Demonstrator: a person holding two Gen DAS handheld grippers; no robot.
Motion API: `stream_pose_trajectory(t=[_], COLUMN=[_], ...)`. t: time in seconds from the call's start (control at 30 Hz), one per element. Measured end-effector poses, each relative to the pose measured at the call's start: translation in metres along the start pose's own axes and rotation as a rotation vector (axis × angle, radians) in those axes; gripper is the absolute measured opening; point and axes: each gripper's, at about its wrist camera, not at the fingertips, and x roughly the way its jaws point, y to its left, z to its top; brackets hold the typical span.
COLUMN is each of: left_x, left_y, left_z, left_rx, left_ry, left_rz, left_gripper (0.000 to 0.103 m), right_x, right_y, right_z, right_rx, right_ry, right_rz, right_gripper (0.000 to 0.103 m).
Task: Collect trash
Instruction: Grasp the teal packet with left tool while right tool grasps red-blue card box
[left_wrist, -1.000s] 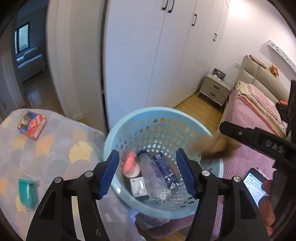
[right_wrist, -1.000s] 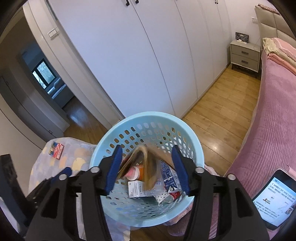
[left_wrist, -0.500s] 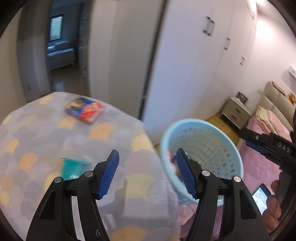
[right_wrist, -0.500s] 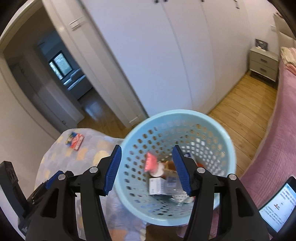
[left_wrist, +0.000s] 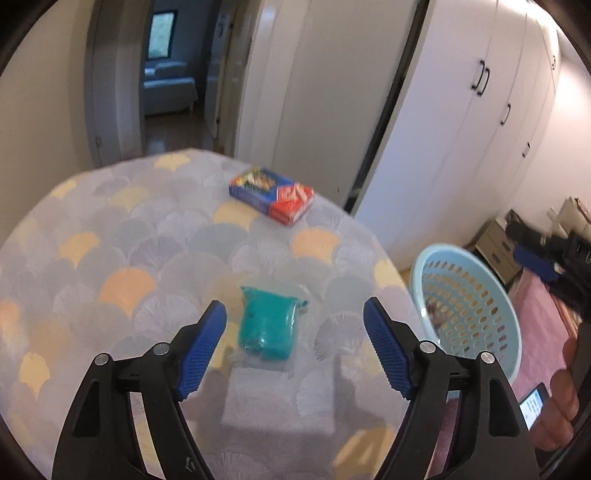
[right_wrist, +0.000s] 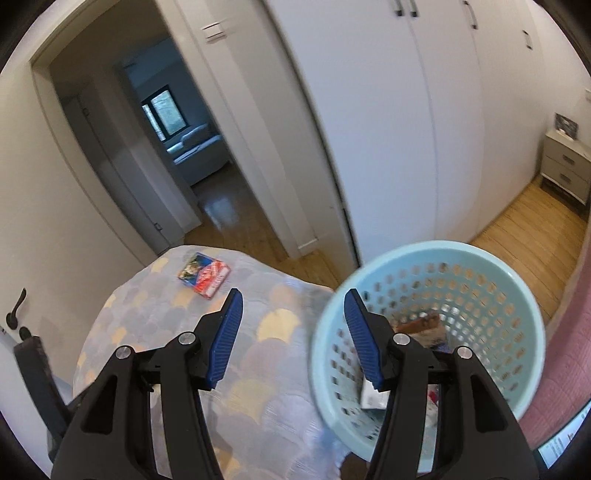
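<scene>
A teal packet in clear wrap (left_wrist: 269, 324) lies on the patterned tablecloth (left_wrist: 122, 258), just ahead of my left gripper (left_wrist: 294, 314). Its jaws are opening and nothing is between them. Farther back on the cloth lies a red and blue box (left_wrist: 272, 194), also in the right wrist view (right_wrist: 205, 274). The light blue perforated basket (left_wrist: 469, 306) stands to the right of the table and holds trash (right_wrist: 421, 328). My right gripper (right_wrist: 293, 299) is open and empty, over the gap between table and basket (right_wrist: 491, 258).
White wardrobe doors (right_wrist: 388, 110) run behind the basket. An open doorway (left_wrist: 166, 74) leads to a dim room. A nightstand (right_wrist: 565, 166) stands far right on the wood floor, and pink bedding (right_wrist: 565, 376) lies at the right. A hand holds a phone (left_wrist: 532, 406).
Both grippers swung left, away from above the basket toward the table. The brown item between the right gripper's fingers a second ago now lies in the basket. The left jaws stand wider.
</scene>
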Motion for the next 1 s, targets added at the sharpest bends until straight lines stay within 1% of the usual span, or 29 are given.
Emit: stream_pose_trajectory(t=[0.1,0.27,0.4,0.47,0.53,0.57,0.63,0.7,0.8,0.9,0.97,1.0], left_x=[0.008,0.025,0.033,0.036,0.037,0.036,0.032,0.024,0.011,0.004,0.004,0.005], left_y=[0.0,0.007,0.011,0.013,0.014,0.016,0.022,0.032,0.059,0.088,0.102,0.109], left_z=[-0.008,-0.012,-0.014,-0.014,-0.014,-0.014,-0.013,-0.013,-0.01,-0.009,-0.011,-0.014], left_rx=[0.02,0.009,-0.004,-0.006,0.002,0.014,0.026,0.047,0.052,0.007,-0.022,-0.038], left_ry=[0.02,0.059,0.095,0.098,0.098,0.095,0.102,0.087,0.052,0.031,0.021,0.012], left_rz=[0.039,0.065,0.045,0.07,0.081,0.09,0.099,0.131,0.192,0.208,0.207,0.198], left_gripper=[0.075,0.075,0.073,0.065,0.043,0.037,0.038,0.038,0.038,0.038,0.038,0.038], right_x=[0.01,0.024,0.038,0.045,0.052,0.056,0.069,0.084,0.113,0.14,0.152,0.16], right_y=[0.014,0.035,0.055,0.064,0.075,0.08,0.089,0.098,0.11,0.12,0.124,0.127], right_z=[0.002,0.002,-0.001,-0.001,0.0,0.0,0.002,0.002,0.004,0.008,0.011,0.013], right_rx=[-0.02,-0.073,-0.126,-0.159,-0.192,-0.206,-0.237,-0.252,-0.26,-0.25,-0.236,-0.24], right_ry=[0.009,0.029,0.046,0.053,0.054,0.056,0.064,0.064,0.077,0.087,0.062,0.047], right_rz=[0.014,0.021,0.011,0.008,0.012,0.017,0.024,0.043,0.057,0.077,0.078,0.062], right_gripper=[0.054,0.054,0.056,0.057,0.061,0.062,0.066,0.072,0.073,0.073,0.074,0.076])
